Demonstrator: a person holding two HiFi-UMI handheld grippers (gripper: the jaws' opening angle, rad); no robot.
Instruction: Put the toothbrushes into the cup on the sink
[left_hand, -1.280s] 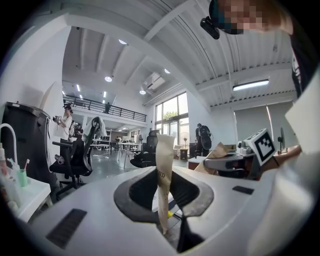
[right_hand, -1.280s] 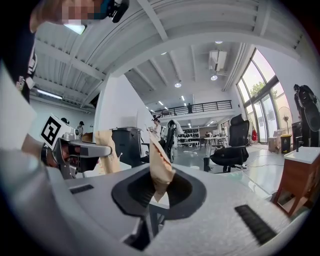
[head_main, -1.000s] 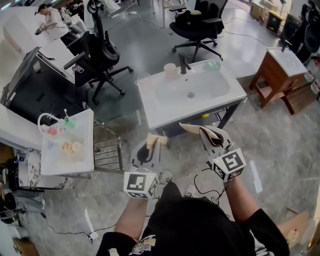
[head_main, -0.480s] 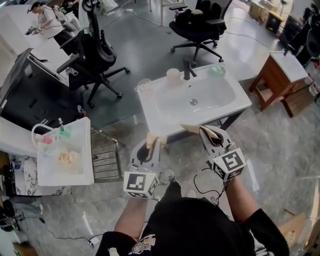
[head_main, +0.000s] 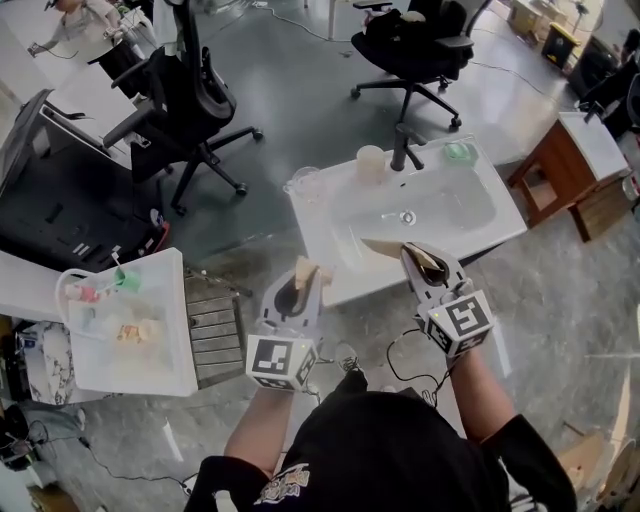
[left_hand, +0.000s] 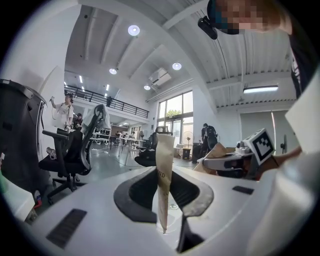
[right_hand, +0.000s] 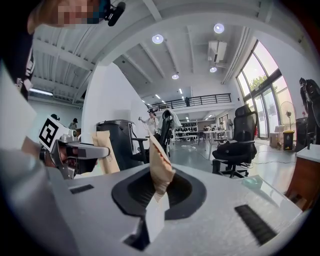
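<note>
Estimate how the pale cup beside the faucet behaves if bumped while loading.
Pale cup looks like a small plastic tumbler: probably light, easily shoved. It stands upright on the glossy sink ledge near the faucet, so it may slide. A high nudge could tip it.

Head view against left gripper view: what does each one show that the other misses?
Only the head view shows the sink, its cup and the faucet. Only the left gripper view shows the ceiling lights. Both show the left gripper shut on the left packet and the right gripper shut on the right packet, both tan paper.
</note>
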